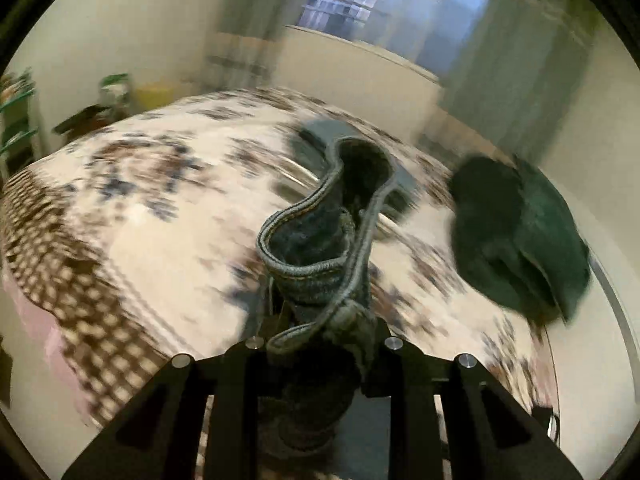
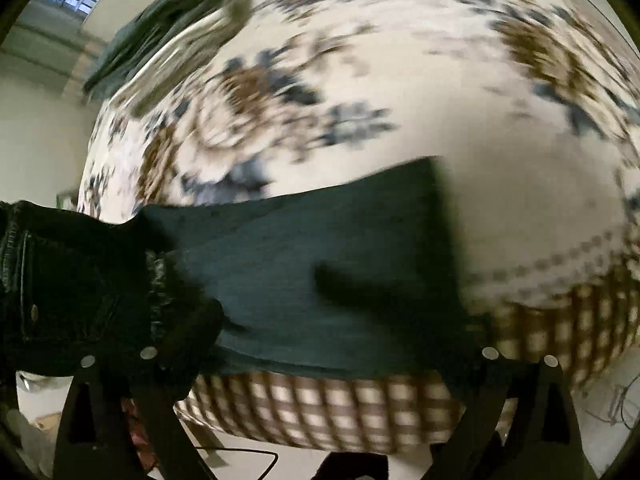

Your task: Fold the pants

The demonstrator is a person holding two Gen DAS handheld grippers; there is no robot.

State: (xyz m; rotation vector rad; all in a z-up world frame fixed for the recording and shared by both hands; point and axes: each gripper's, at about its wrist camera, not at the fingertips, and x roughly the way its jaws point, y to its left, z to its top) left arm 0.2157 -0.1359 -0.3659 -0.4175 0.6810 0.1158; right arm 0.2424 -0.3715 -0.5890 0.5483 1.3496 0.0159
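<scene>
Dark denim pants lie over a bed with a floral cover. In the left wrist view my left gripper [image 1: 320, 344] is shut on the bunched waistband of the pants [image 1: 320, 240], which loops up in front of the camera. In the right wrist view my right gripper [image 2: 320, 360] has its jaws spread wide. Its left finger [image 2: 180, 344] touches the pocket end of the pants [image 2: 72, 280]. A flat pant leg [image 2: 320, 248] stretches across the bed's edge between the fingers. Both views are blurred by motion.
The bed cover [image 1: 160, 200] is cream with brown and blue flowers and a checked border [image 2: 320, 408]. A dark green garment [image 1: 520, 240] lies at the right of the bed. A window [image 1: 400, 0] and green shelves [image 1: 16, 120] stand behind. A cable [image 2: 240, 456] lies on the floor.
</scene>
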